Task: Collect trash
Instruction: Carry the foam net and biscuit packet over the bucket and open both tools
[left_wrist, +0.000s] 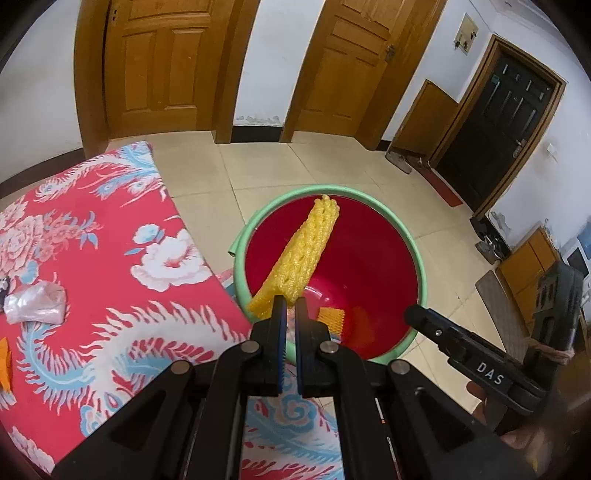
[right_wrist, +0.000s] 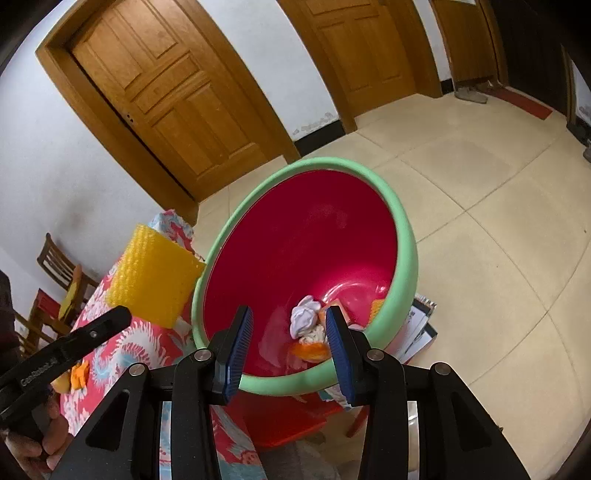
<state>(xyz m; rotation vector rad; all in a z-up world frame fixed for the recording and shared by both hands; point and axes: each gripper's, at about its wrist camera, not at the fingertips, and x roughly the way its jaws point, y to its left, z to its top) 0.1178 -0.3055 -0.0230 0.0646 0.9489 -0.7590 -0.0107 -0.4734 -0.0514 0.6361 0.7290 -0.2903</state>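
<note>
Item 1: yellow foam net sleeve (left_wrist: 299, 254), fruit-wrap type, pinched at its near end in my left tool (left_wrist: 290, 306), jaws fully closed on it w/ the mesh squashed flat between the pads. It sticks out stiffly enough to hold its own length over the red basin (left_wrist: 373, 258) w/ green rim, so I judge it v. light, springy, soft, not fragile; rough mesh gives good bite, unlikely to slip. An end grip suits it; mid-body would only fold it. Item 2: my right tool (right_wrist: 290, 343), jaws part open, nothing between the pads, hanging over the basin's near rim. Basin contents, seen past it: crumpled white tissue (right_wrist: 304, 319), orange scraps (right_wrist: 312, 350) at the bottom, both looking light and limp. Item 3: desk under red floral cloth (left_wrist: 122, 229), to the left of the basin and close against it. Still lying on it: crumpled clear plastic bag (left_wrist: 37, 302), prob. slippery, weightless, best pinched at a bunched fold not a flat face; orange piece (left_wrist: 5, 363) at the cloth's far left edge, mostly cut off, material unclear. Risk noted: the foam net may cling to my pads on release or catch on the rim, being so light; I judge letting go well inside the bowl to be safest
</note>
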